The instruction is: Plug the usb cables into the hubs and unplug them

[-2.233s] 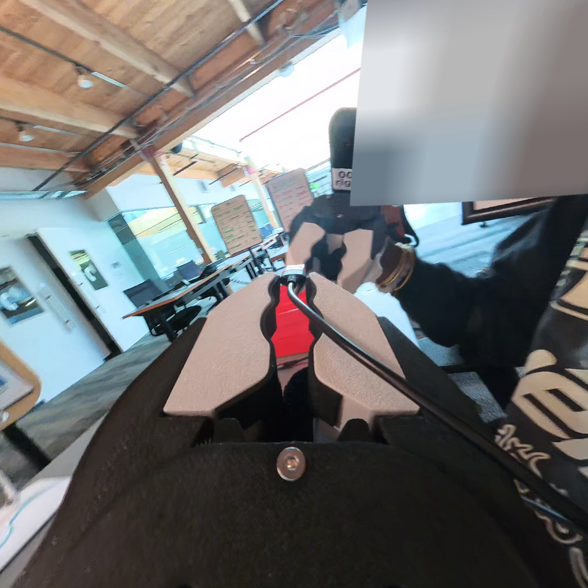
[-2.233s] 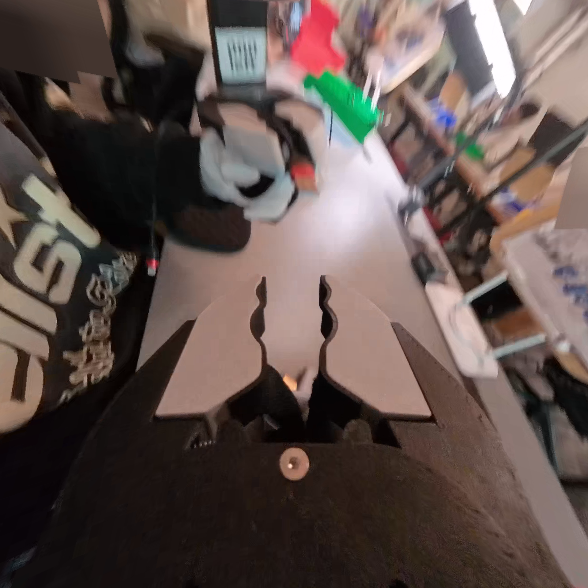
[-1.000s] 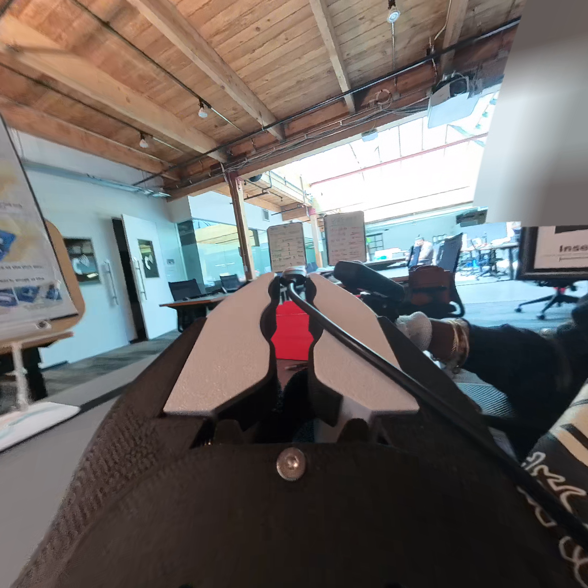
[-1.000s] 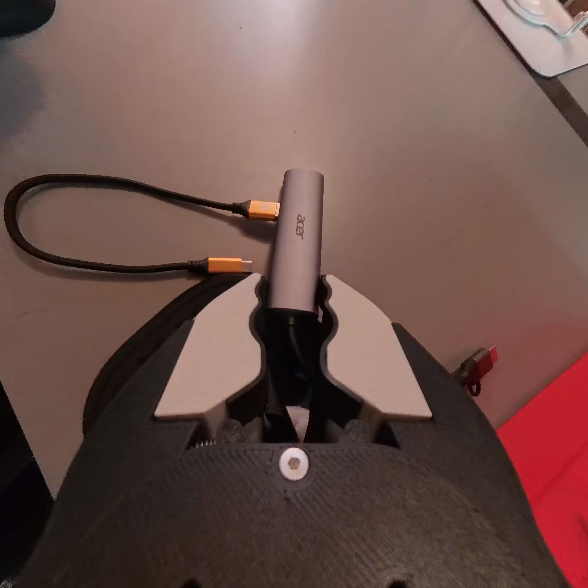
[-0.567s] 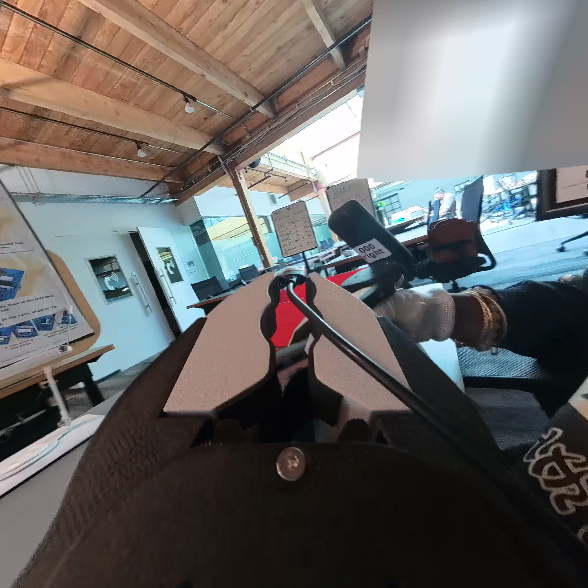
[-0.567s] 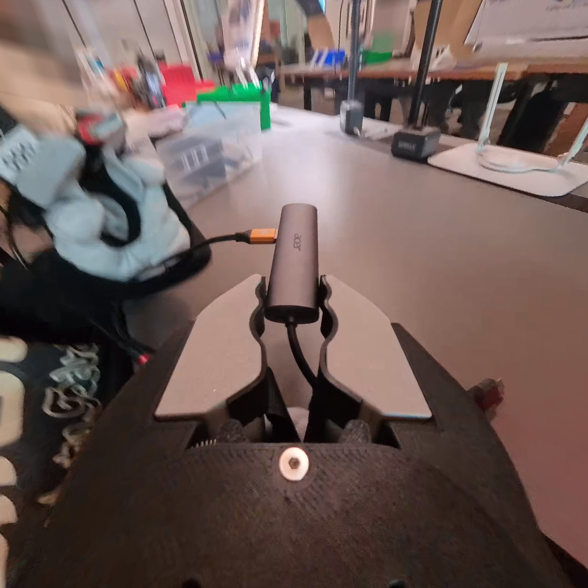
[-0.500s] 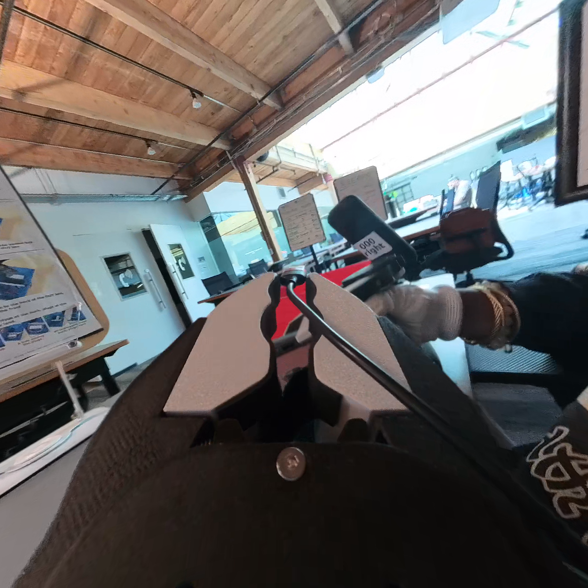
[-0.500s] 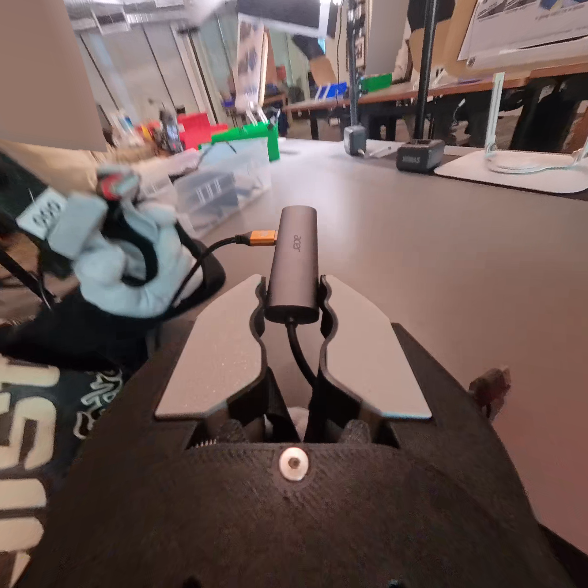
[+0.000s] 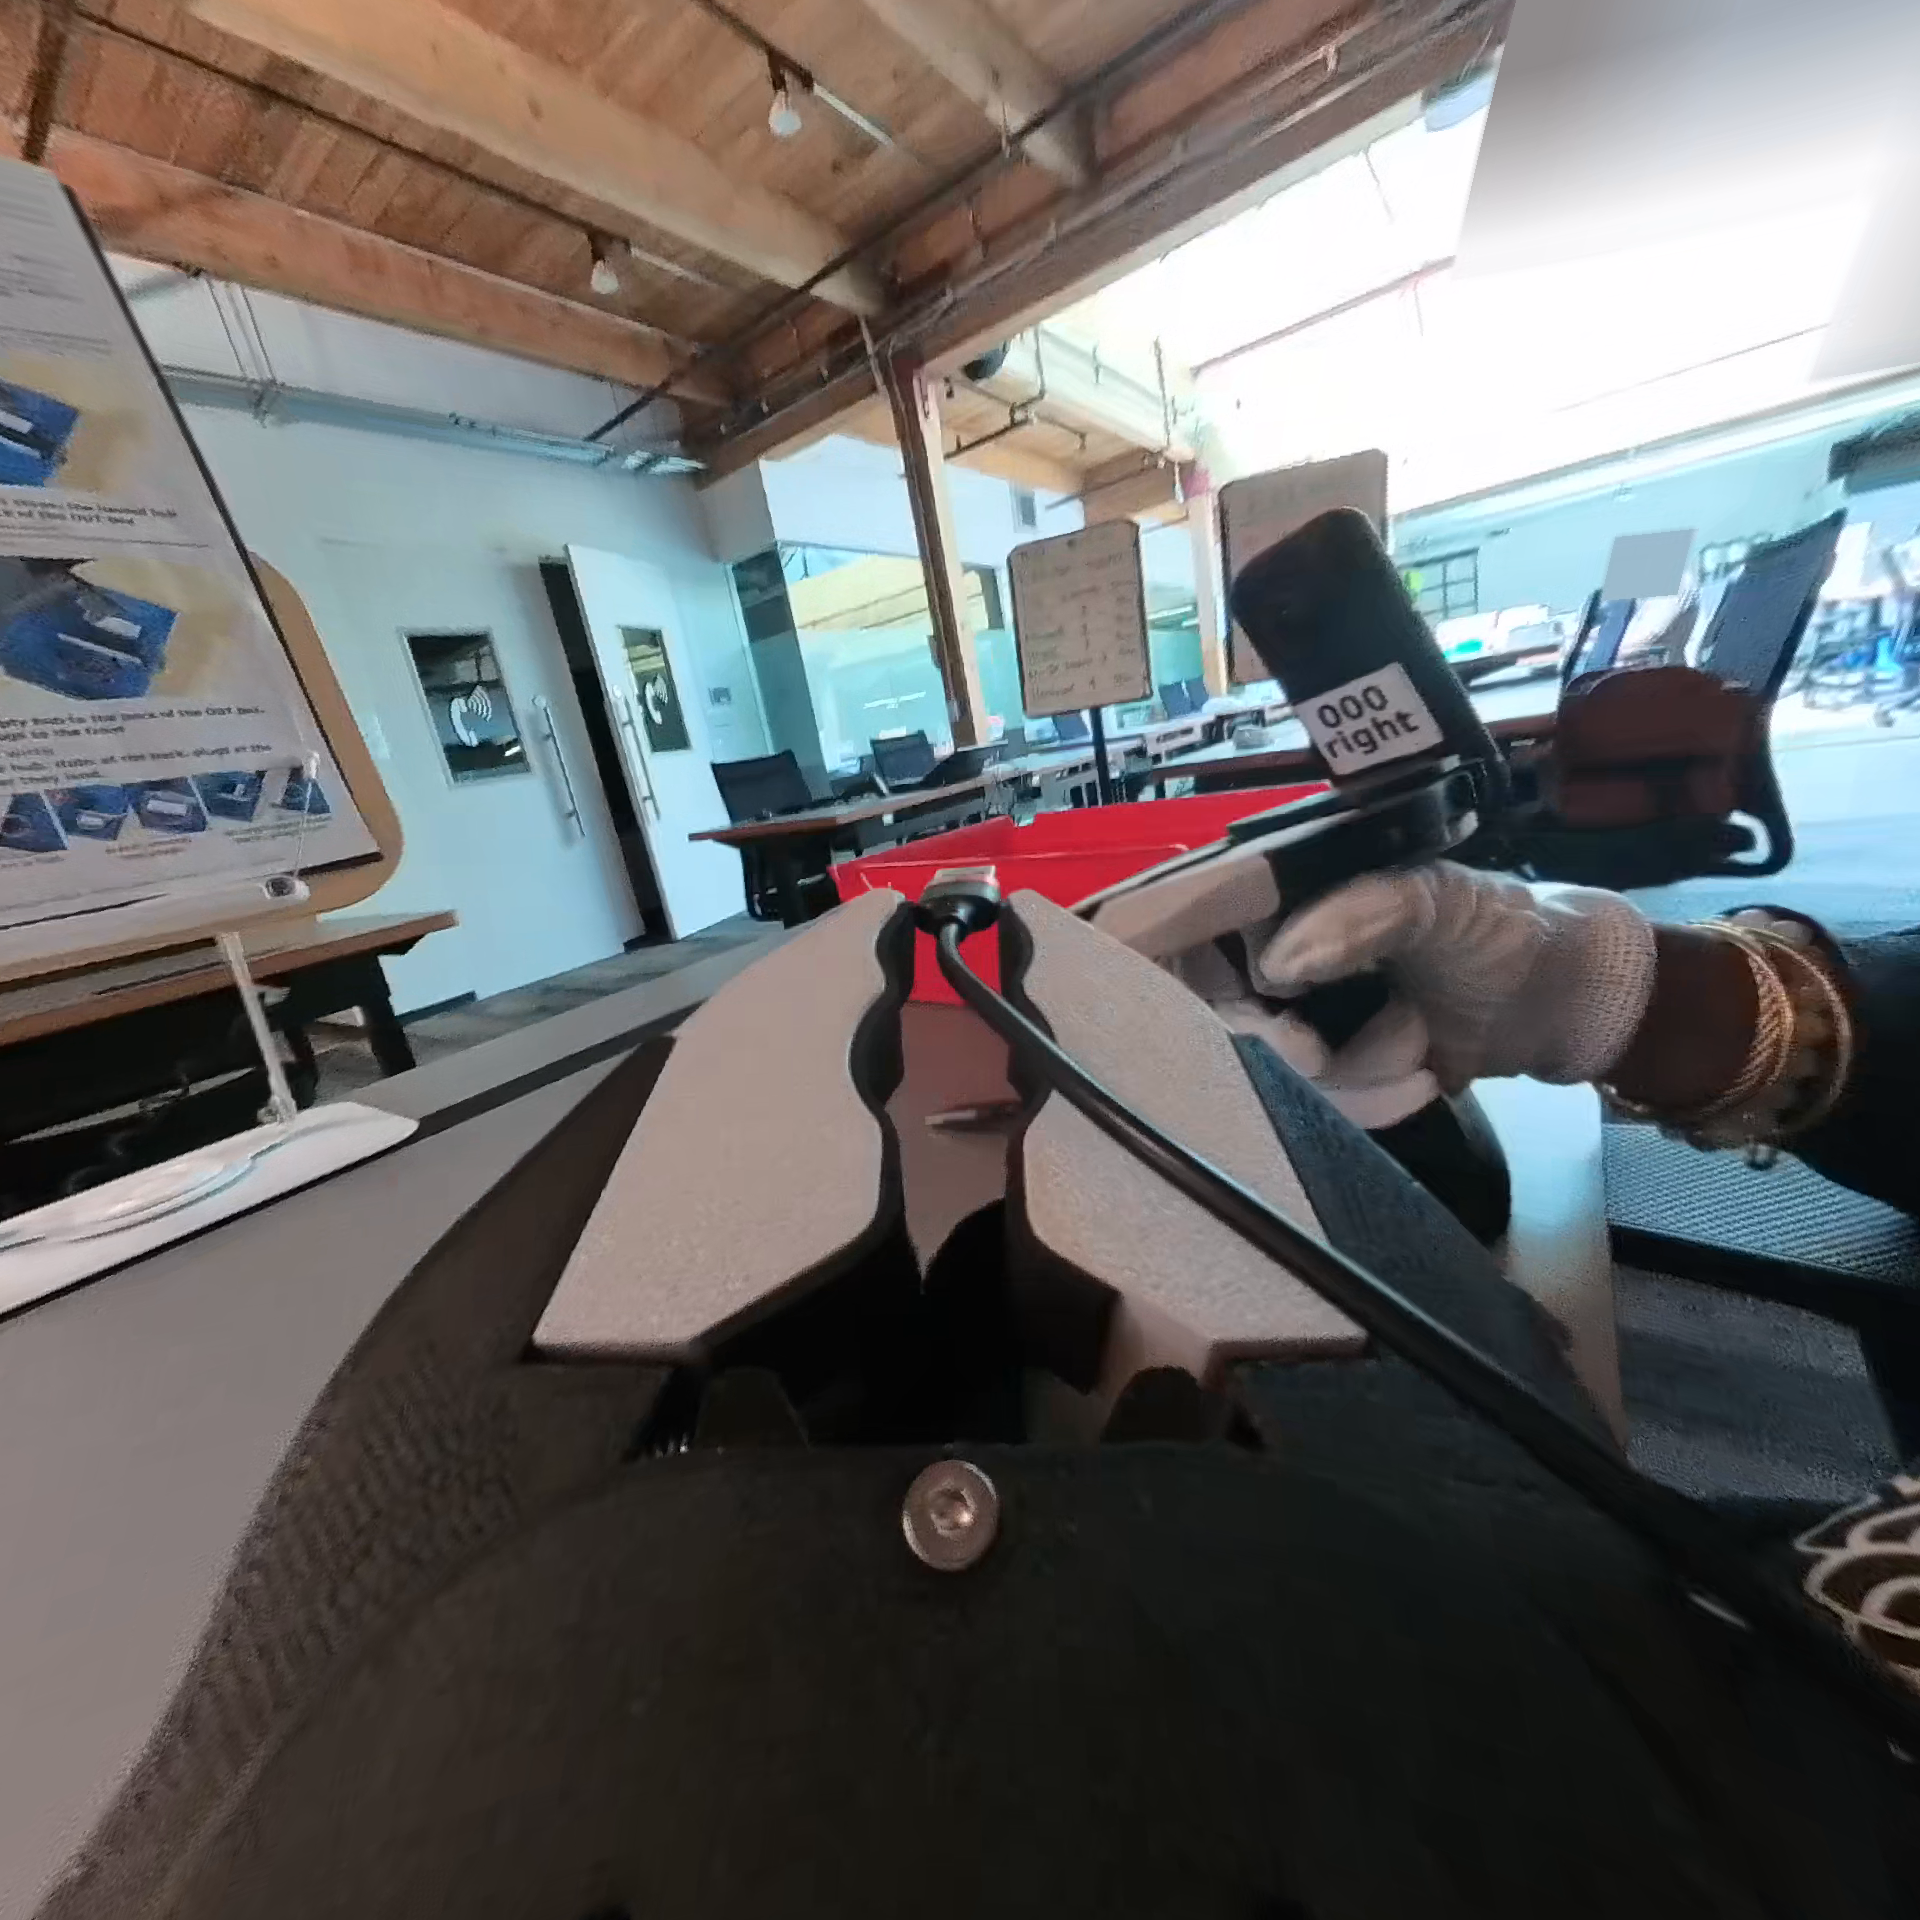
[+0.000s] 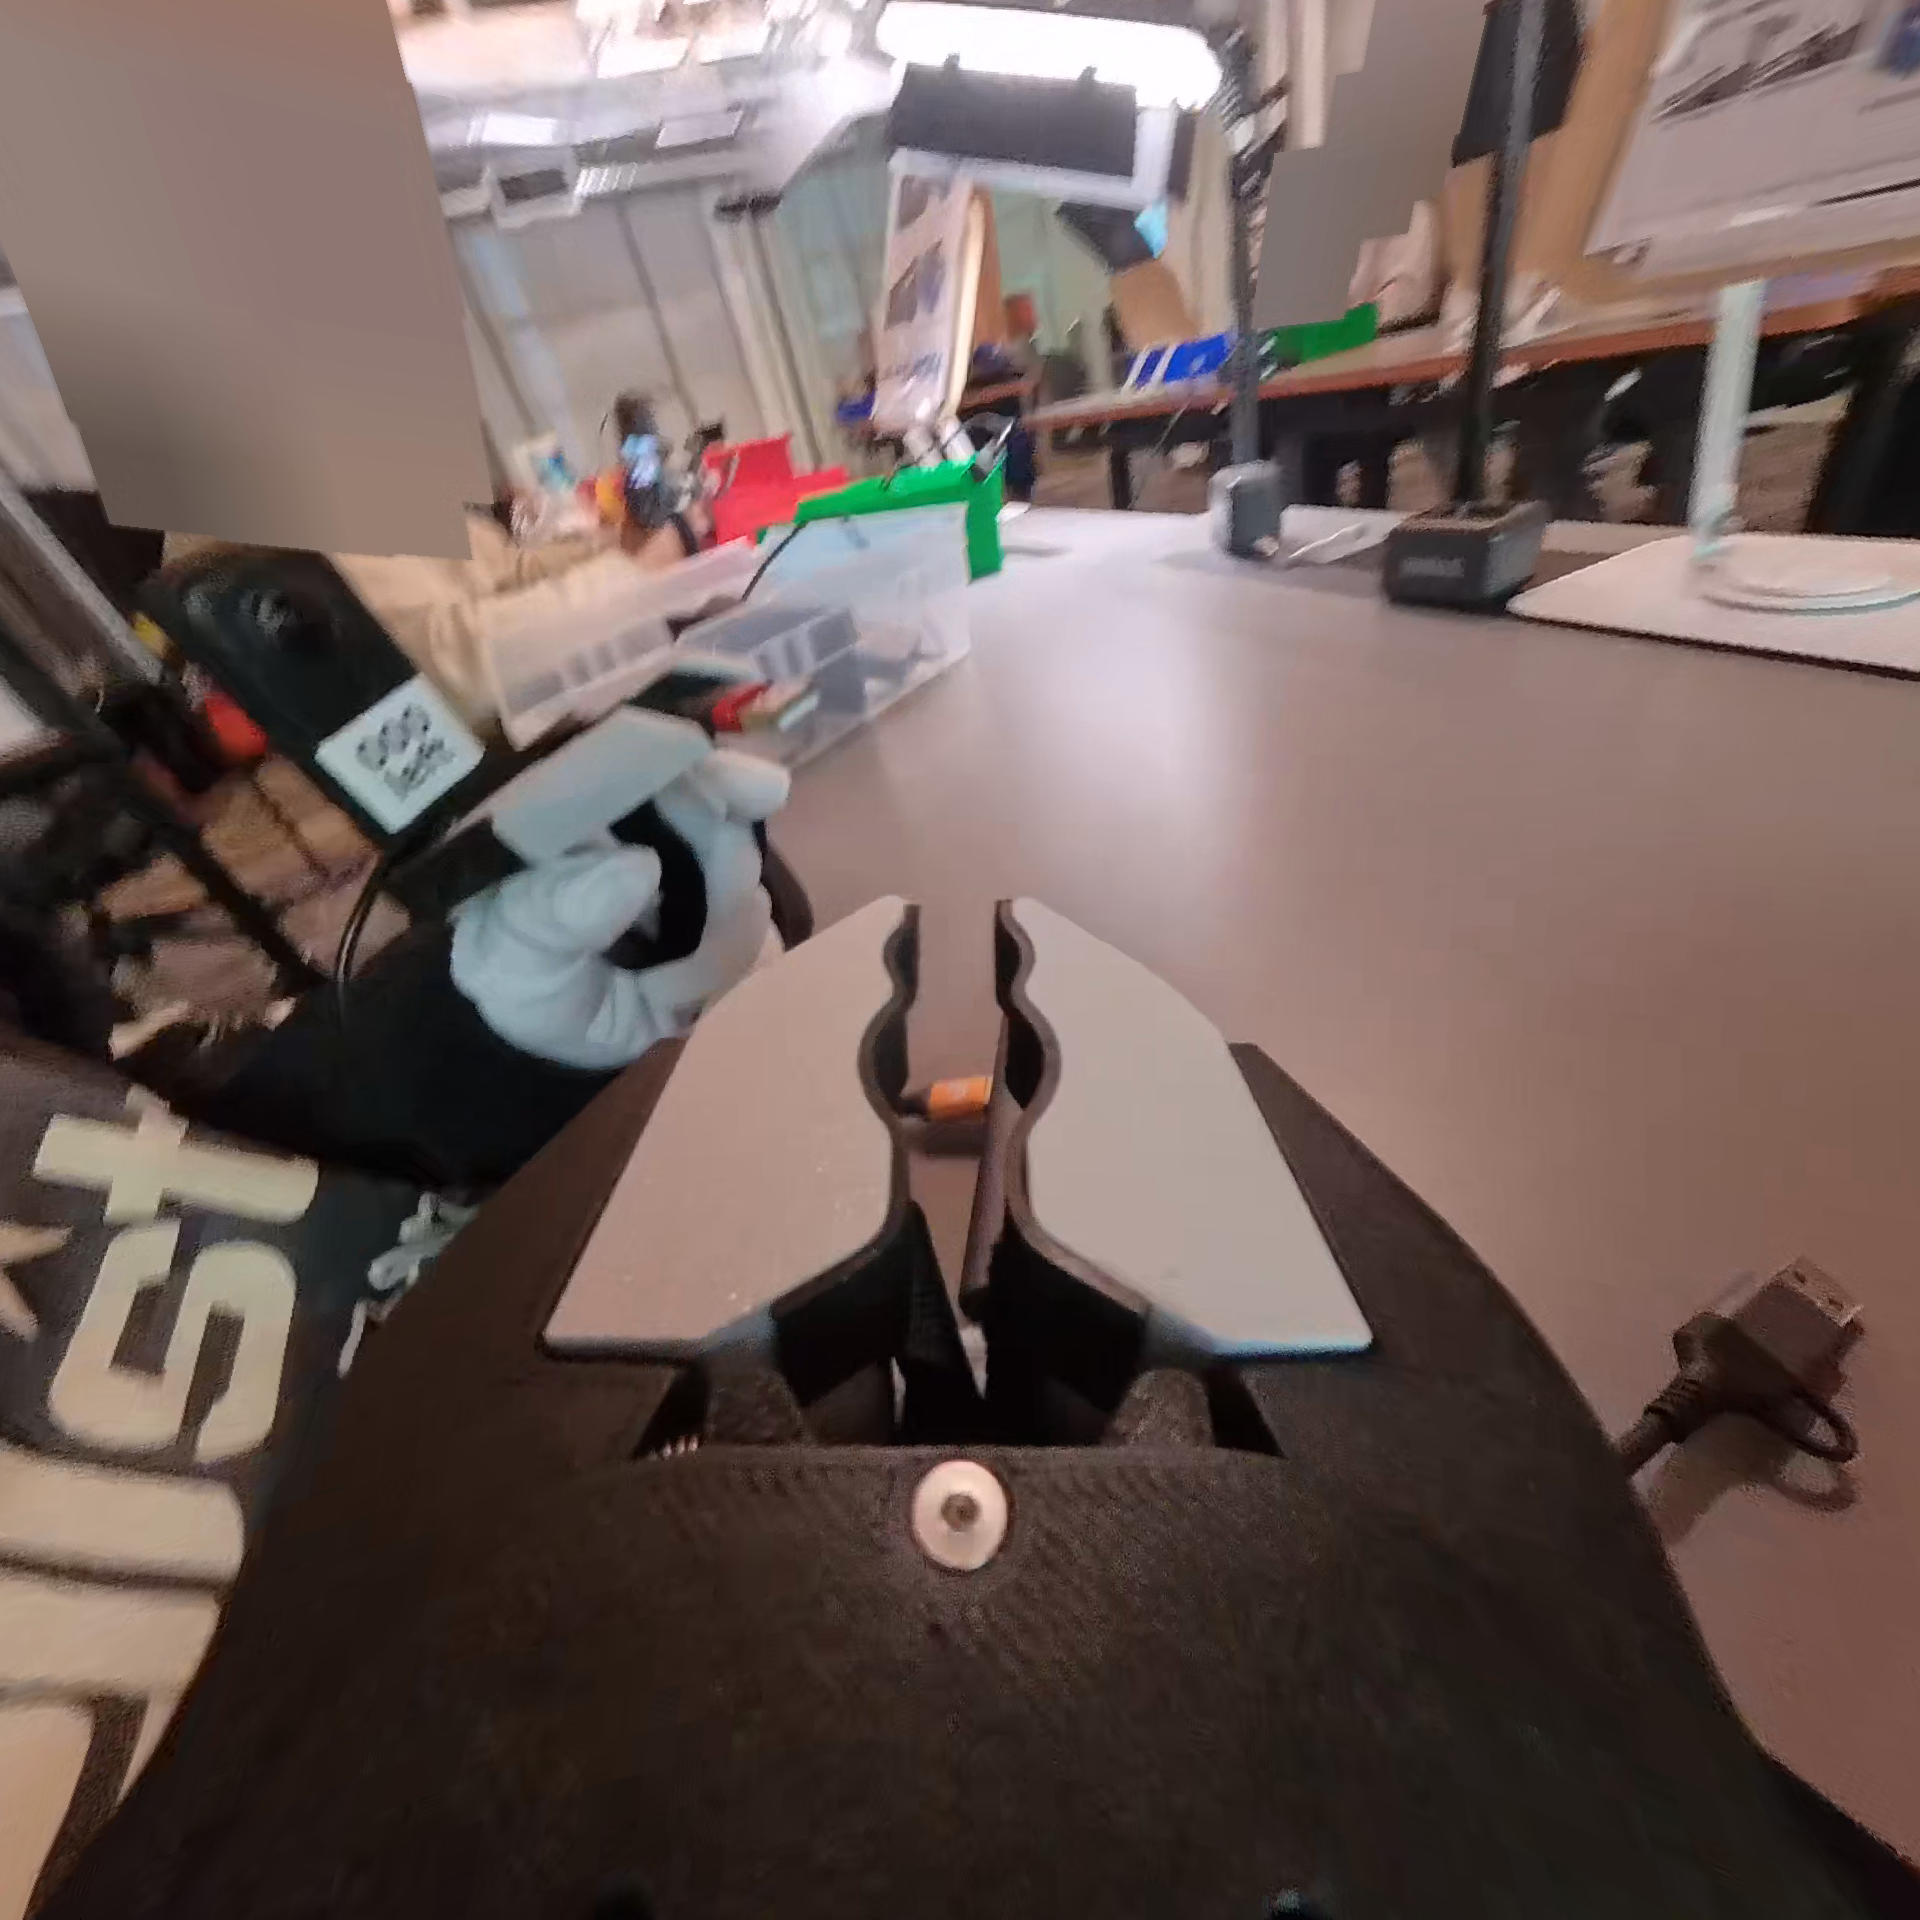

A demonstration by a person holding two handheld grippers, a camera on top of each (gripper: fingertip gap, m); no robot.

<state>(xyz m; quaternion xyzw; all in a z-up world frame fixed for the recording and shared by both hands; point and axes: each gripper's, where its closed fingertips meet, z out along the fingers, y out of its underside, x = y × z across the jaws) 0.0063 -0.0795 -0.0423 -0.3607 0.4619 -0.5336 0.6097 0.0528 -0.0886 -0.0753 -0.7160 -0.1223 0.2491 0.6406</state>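
A smooth grey-brown desk (image 10: pixel 1403 883) runs through an open workshop under a timbered ceiling (image 9: pixel 644 135), with clear plastic bins (image 10: pixel 831 634) at its far side. The left tongs (image 9: pixel 956 920), matte grey with scalloped inner edges, pinch the metal-tipped plug of a black usb cable (image 9: pixel 1195 1164). The right tongs (image 10: pixel 954 914) stand slightly parted and empty; an orange-ended plug (image 10: pixel 951 1096) lies on the desk in their gap, a dark plug (image 10: pixel 1756 1340) just right.

Your left gripper (image 9: pixel 958 914) clamps a silver-tipped USB plug (image 9: pixel 961 886) between its fingertips, the black cable (image 9: pixel 1226 1174) trailing back over the right finger. Beyond it sits a red bin (image 9: pixel 1081 847), and your gloved right hand (image 9: pixel 1455 987) grips the other gripper's black handle (image 9: pixel 1340 644).
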